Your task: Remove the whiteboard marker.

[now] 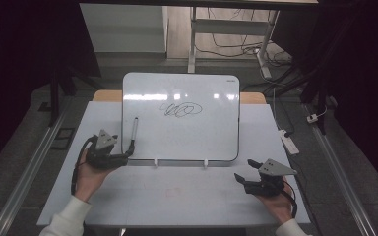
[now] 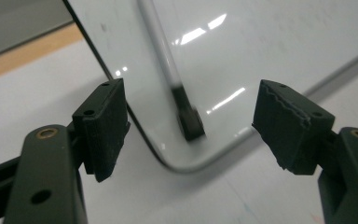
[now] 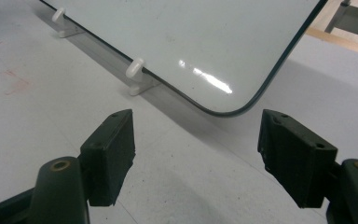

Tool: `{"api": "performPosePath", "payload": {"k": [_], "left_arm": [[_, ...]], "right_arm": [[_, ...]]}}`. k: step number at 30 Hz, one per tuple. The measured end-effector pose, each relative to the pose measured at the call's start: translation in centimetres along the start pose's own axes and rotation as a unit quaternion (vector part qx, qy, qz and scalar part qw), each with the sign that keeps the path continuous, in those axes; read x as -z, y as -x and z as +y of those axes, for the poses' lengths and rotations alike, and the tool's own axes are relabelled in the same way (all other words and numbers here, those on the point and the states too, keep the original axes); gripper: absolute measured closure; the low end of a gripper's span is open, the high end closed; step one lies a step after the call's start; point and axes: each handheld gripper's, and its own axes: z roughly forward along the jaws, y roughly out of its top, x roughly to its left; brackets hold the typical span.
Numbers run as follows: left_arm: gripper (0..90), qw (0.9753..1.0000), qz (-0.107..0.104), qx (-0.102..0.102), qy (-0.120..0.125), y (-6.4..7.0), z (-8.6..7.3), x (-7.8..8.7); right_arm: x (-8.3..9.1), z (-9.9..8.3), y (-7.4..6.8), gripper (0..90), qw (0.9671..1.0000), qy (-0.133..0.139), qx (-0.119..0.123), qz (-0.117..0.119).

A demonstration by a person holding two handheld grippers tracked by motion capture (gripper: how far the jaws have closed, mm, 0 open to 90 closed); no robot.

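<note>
Slim marker lies on glossy whiteboard between left tool's spread jaws.

A flat white table top carries two small white plastic hook stands side by side near its middle, with a faint red square mark nearer its front edge. A light wooden strip shows along its far edge, and a white power strip lies just off its right edge. Beyond the far edge, a white metal desk leg stands on the floor beside loose black cables.
</note>
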Motion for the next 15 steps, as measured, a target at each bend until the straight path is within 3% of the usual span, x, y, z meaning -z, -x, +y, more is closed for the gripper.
{"api": "performPosePath", "payload": {"k": [3, 8, 12, 15], "left_arm": [[28.5, 0.9999, 0.011, -0.002, 0.005, -0.3, 2.1, -1.6], [35.8, 0.9996, 0.029, -0.001, 0.004, -0.6, 3.8, -3.7], [44.6, 0.9995, 0.031, 0.009, 0.003, -0.7, 4.2, -4.6], [51.3, 0.9988, 0.049, 0.008, -0.003, -0.7, 4.3, -5.2]], "right_arm": [[-0.1, -0.1, 0.0, 27.2, 1.0000, -0.002, 0.000, 0.001], [0.0, 0.0, 0.0, 27.5, 1.0000, -0.001, 0.000, -0.001], [-0.1, 0.0, -0.1, 27.5, 1.0000, -0.002, 0.003, -0.002], [-0.1, 0.0, -0.1, 27.5, 1.0000, -0.004, 0.002, -0.002]]}}
